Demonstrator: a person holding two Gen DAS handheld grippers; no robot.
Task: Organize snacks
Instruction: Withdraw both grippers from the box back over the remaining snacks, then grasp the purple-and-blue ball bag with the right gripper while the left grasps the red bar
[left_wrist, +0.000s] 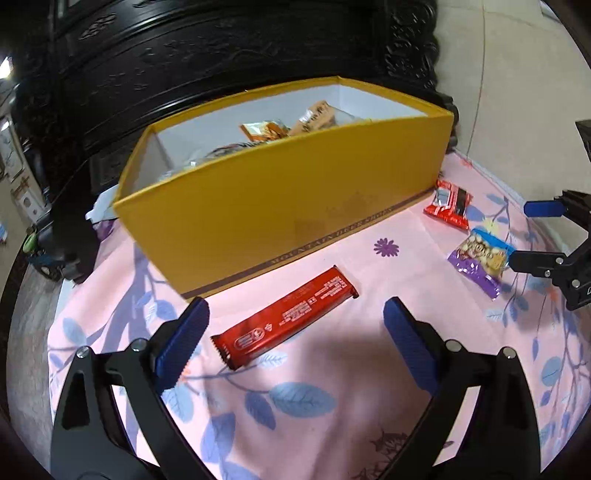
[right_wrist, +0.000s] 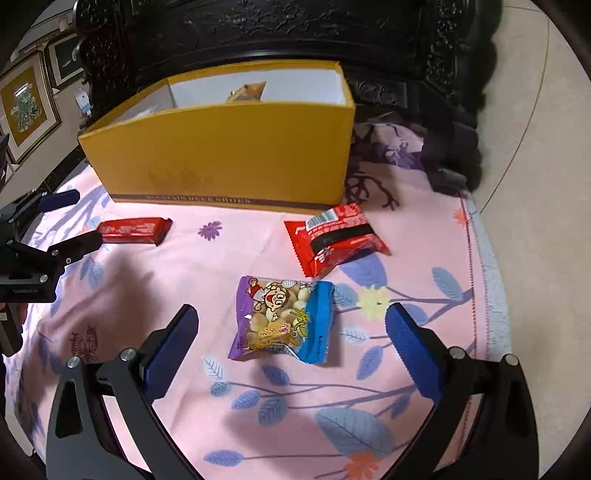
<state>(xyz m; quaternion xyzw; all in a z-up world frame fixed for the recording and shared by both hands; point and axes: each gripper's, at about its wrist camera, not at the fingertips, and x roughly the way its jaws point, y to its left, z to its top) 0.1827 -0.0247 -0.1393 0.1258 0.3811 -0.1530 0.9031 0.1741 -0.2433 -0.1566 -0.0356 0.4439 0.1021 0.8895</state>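
A yellow box (left_wrist: 288, 199) stands at the back of the pink floral cloth (left_wrist: 332, 369) with several snack packets (left_wrist: 266, 131) inside. It also shows in the right wrist view (right_wrist: 221, 155). My left gripper (left_wrist: 295, 314) is open, with a long red bar (left_wrist: 284, 317) lying between its fingers. My right gripper (right_wrist: 291, 317) is open around a purple and blue biscuit packet (right_wrist: 284, 321). A red and black packet (right_wrist: 336, 236) lies further on, near the box. The right gripper also shows in the left wrist view (left_wrist: 521, 232), by the biscuit packet (left_wrist: 480, 258).
Dark carved wooden furniture (left_wrist: 221, 48) rises behind the box. The cloth's right edge (right_wrist: 491, 266) drops to a pale tiled floor (right_wrist: 535, 147). Framed pictures (right_wrist: 26, 107) hang at the far left. The left gripper (right_wrist: 59, 218) shows at the left of the right wrist view, by the red bar (right_wrist: 133, 229).
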